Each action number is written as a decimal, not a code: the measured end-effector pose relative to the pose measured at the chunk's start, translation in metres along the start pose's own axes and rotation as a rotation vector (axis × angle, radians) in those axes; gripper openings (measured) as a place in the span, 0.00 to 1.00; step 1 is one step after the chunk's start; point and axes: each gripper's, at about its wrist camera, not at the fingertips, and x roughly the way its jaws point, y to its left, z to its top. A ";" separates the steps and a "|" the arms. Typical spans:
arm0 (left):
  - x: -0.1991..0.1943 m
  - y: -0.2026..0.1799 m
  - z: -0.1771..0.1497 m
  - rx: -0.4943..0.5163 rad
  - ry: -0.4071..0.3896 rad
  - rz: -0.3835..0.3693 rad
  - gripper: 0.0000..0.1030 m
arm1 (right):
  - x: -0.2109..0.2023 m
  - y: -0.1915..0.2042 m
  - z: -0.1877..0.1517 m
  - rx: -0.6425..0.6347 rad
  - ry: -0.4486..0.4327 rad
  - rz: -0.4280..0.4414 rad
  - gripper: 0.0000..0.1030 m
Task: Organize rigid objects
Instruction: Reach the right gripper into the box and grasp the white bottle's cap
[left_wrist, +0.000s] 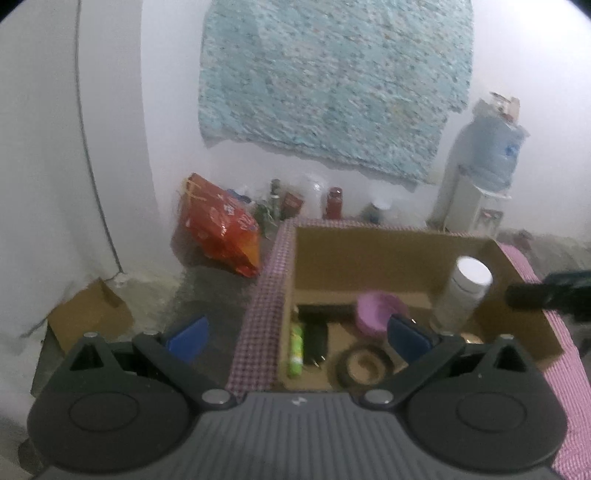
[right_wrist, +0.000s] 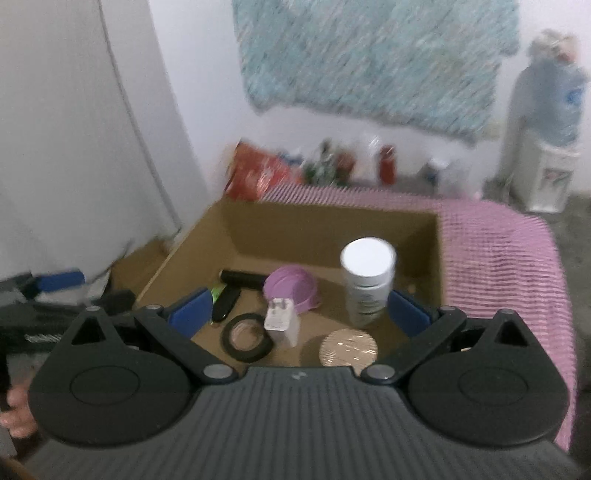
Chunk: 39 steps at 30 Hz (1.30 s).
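Grippers both released and empty: right gripper (right_wrist: 298, 312) hangs over the cardboard box (right_wrist: 332, 221) on the checked bench (right_wrist: 498, 251), left gripper (left_wrist: 297, 334) at its left edge. Nearest lie a tape ring (right_wrist: 246, 336), charger (right_wrist: 281, 320) and gold lid (right_wrist: 348, 347). Beyond, the upright white bottle (right_wrist: 367, 282) risks toppling onto the purple bowl (right_wrist: 291, 286) if a finger clips it.

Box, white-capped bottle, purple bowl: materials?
Box: plain brown cardboard, matte, with thin folded walls. White-capped bottle: likely plastic, with a smooth opaque cap and a printed label, though blur hides the detail. Purple bowl: probably moulded plastic, uniform in colour with a soft sheen.
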 end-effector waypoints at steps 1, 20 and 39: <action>0.002 0.003 0.001 -0.001 -0.003 0.007 1.00 | 0.013 -0.001 0.005 -0.009 0.038 0.018 0.95; 0.034 0.019 -0.016 -0.028 0.028 0.006 1.00 | 0.147 0.017 0.002 -0.101 0.341 0.077 0.07; 0.038 0.015 -0.031 -0.021 0.031 -0.043 1.00 | 0.168 0.022 0.009 -0.159 0.381 0.045 0.51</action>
